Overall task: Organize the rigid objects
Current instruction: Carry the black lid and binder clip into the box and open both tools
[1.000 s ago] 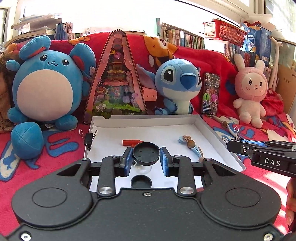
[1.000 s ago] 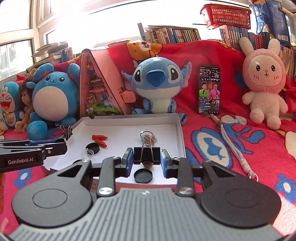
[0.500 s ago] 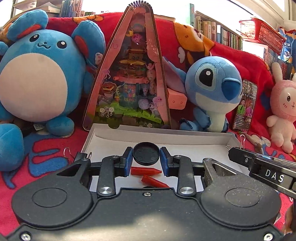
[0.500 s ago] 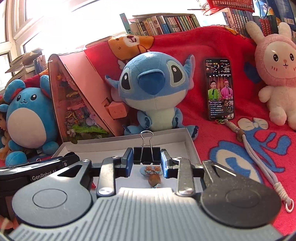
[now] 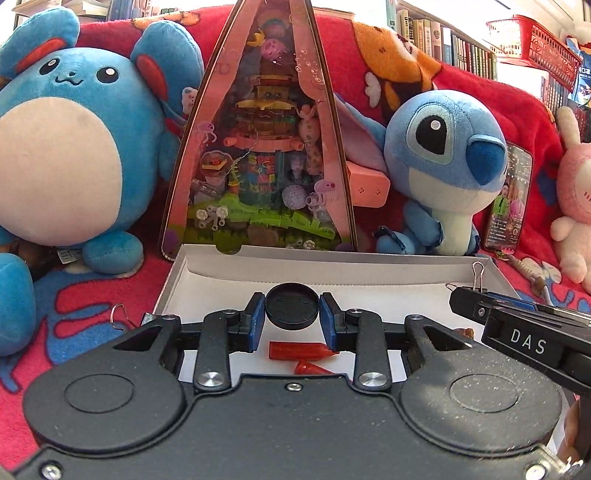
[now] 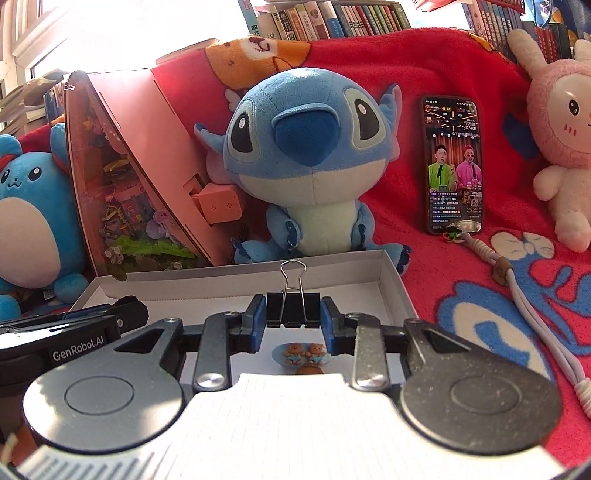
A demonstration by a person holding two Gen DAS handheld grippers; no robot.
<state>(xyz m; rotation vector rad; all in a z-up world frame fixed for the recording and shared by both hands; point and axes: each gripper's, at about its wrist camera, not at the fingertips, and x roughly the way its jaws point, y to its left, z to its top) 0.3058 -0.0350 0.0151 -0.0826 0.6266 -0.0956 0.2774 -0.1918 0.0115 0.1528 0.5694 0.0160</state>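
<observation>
Jaws pinch black cap (image 5: 292, 306) and binder clip (image 6: 293, 309).

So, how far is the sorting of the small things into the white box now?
Already in the white box: two red pieces and a small bear charm. In hand: the left gripper holds a black round cap and the right gripper holds a black binder clip, both over the box. Left: releasing them, and a clip outside on the blanket.

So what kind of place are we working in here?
Likely a home, perhaps a bedroom or play corner: plush toys such as the blue plush on a red cartoon blanket, with packed bookshelves behind.
</observation>
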